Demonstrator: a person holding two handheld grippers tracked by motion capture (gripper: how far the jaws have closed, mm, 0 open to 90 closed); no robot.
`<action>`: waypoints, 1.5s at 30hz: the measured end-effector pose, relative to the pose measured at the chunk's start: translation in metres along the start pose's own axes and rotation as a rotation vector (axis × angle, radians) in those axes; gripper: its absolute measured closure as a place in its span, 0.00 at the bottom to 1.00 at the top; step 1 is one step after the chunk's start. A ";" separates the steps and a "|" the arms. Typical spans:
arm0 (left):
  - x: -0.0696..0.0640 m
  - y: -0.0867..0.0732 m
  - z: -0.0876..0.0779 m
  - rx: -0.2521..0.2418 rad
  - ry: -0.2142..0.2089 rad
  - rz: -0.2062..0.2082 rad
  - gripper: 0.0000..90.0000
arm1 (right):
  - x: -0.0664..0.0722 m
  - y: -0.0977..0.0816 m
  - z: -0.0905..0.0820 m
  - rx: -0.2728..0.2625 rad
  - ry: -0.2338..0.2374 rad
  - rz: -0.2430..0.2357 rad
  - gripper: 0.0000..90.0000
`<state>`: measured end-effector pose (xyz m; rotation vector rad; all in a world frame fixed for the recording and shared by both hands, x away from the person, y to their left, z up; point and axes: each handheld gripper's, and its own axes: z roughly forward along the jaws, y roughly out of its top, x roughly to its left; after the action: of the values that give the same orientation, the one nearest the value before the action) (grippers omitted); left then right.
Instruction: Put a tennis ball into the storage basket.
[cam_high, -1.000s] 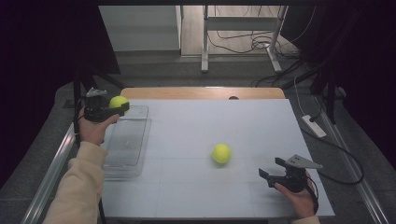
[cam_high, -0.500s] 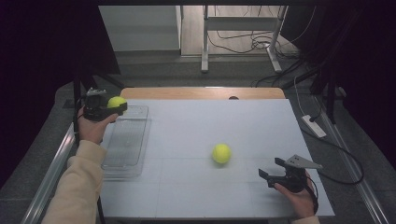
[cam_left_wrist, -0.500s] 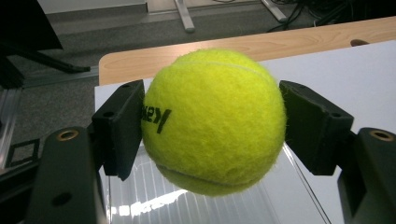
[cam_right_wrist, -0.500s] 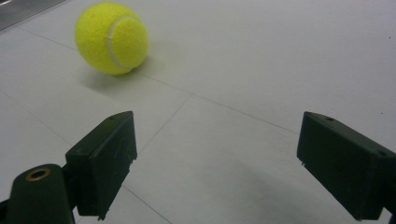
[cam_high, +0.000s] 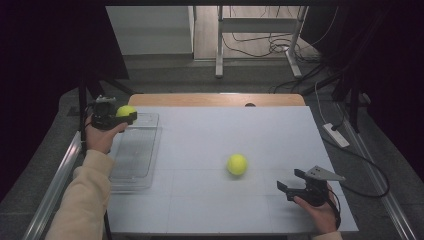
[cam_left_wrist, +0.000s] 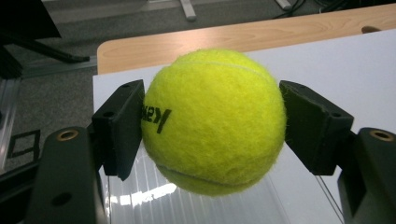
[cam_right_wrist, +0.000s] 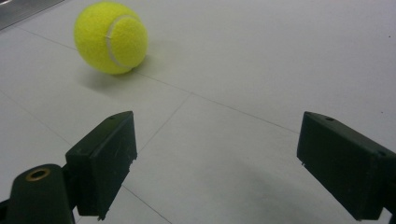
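white table top (cam_high: 210, 135) | wooden far edge (cam_high: 215, 99) | floor cables (cam_high: 260, 45)

Dim, dark-edged room; white table (cam_high: 210, 135) evenly lit, soft shadows, glare on clear tray (cam_left_wrist: 196, 205), close views sharp.

held tennis ball (cam_left_wrist: 213, 121) hides most of the clear tray (cam_left_wrist: 196, 207) beneath it

Tennis balls (cam_high: 237, 164) (cam_high: 125, 111): two. Clear tray (cam_high: 131, 170): apparently one.
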<state>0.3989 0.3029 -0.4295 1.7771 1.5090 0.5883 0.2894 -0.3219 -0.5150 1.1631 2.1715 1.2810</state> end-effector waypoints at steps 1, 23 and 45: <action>0.001 0.000 0.002 0.007 0.000 0.002 0.31 | 0.000 0.000 0.000 0.000 0.000 -0.001 0.13; 0.011 -0.006 0.028 0.105 0.023 -0.010 0.31 | -0.002 -0.002 0.000 0.003 -0.002 0.002 0.13; 0.015 -0.016 0.048 0.202 0.039 -0.004 0.31 | -0.002 -0.003 0.000 0.006 -0.005 0.003 0.13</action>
<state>0.4275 0.3072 -0.4738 1.9238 1.6473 0.4851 0.2895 -0.3246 -0.5173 1.1718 2.1726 1.2723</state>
